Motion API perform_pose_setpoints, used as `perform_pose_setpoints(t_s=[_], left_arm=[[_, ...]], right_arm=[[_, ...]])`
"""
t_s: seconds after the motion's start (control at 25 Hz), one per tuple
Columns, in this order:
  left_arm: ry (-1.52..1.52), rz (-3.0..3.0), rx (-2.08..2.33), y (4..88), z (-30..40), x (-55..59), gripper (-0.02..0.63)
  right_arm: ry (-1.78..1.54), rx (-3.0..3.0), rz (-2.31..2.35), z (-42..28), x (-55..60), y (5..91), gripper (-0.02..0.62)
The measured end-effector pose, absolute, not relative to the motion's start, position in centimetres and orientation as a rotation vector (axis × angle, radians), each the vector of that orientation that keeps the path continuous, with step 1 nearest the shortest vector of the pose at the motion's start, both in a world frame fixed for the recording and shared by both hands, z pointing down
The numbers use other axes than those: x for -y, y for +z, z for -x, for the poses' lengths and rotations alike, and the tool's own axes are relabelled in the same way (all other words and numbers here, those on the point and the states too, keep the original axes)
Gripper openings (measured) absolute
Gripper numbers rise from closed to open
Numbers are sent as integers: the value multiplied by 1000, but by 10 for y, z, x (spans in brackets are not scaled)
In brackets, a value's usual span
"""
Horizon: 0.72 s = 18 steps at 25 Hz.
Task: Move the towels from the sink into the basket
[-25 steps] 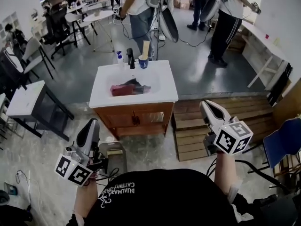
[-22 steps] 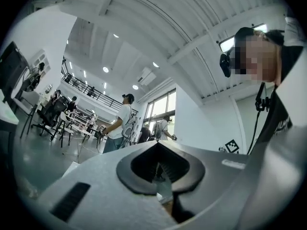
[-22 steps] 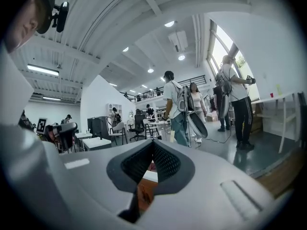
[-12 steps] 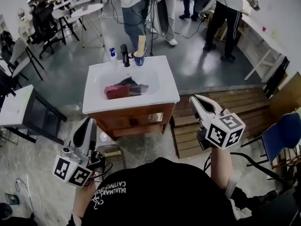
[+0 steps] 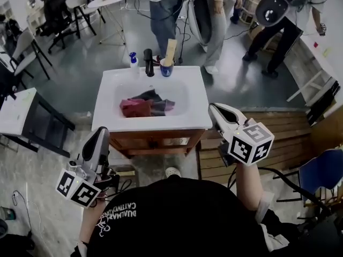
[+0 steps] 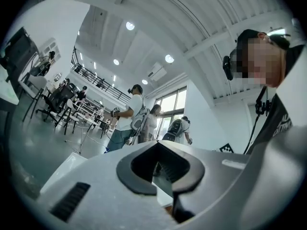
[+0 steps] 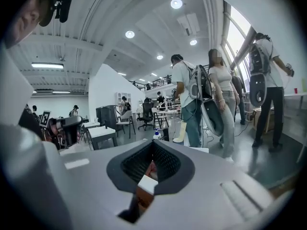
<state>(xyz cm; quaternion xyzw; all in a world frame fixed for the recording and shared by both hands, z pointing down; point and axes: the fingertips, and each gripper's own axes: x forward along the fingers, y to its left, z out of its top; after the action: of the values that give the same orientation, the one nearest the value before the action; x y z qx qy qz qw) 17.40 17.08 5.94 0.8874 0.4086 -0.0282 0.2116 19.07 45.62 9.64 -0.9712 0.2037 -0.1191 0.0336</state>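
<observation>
The right gripper [image 5: 214,110] has its jaws pressed together on nothing, its tip just beside the front right corner of the sink [image 5: 199,119]. The left gripper [image 5: 101,138] is also closed and empty. It sits lower in the head view, in front of the cabinet's left side and below the rim.

The towels [image 5: 144,105] lie bunched in the basin, a red one to the left and darker ones to the right. The heap's long axis runs across the sink, left to right. From both grippers they lie ahead and toward the middle, so each must reach inward over the front rim. The right gripper looks the nearer, and the dark end of the heap is on its side. No basket shows in any view.
</observation>
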Motion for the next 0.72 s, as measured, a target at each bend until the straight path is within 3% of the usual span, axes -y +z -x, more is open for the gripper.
perform_pose_setpoints(t_s=[0.36,0.72], left_arm=[[-29,-2533,-1005,78,-256,-187,0],[77,-2623,-673,120,-295,-159,0]], right_arm=[[-497,-806,2885,-308,-462,132,3],[-709,-1194,2701,-404,-409,204,3]])
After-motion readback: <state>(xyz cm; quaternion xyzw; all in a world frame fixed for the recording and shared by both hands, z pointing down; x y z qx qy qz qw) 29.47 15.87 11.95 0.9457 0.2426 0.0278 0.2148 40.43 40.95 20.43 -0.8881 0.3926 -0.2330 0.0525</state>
